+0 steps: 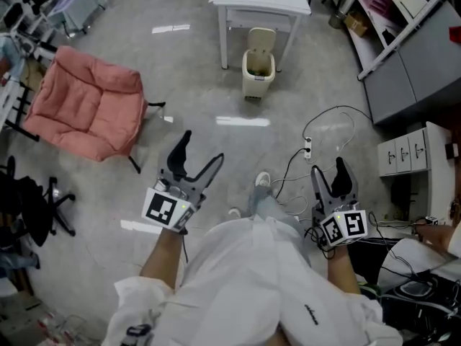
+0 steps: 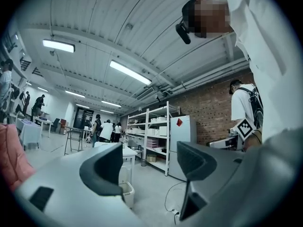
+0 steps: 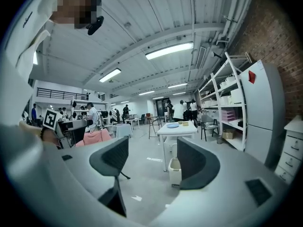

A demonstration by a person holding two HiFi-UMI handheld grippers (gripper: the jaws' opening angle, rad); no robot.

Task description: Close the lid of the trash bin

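A cream trash bin [image 1: 258,69] stands on the floor under the front edge of a white table [image 1: 248,4], its lid [image 1: 261,37] tipped up and back. The bin is far ahead of both grippers. My left gripper [image 1: 203,148] is open and holds nothing. So is my right gripper [image 1: 328,166]. In the left gripper view the bin [image 2: 127,193] shows low between the spread jaws of the left gripper [image 2: 149,167]. In the right gripper view the bin [image 3: 175,170] stands just beside the right jaw of the right gripper [image 3: 151,162].
A pink cushioned chair [image 1: 90,103] lies at the left. A power strip with cables [image 1: 307,148] crosses the floor at the right, near a white drawer unit [image 1: 407,153]. A black office chair [image 1: 32,207] stands at the near left. Other people stand far off.
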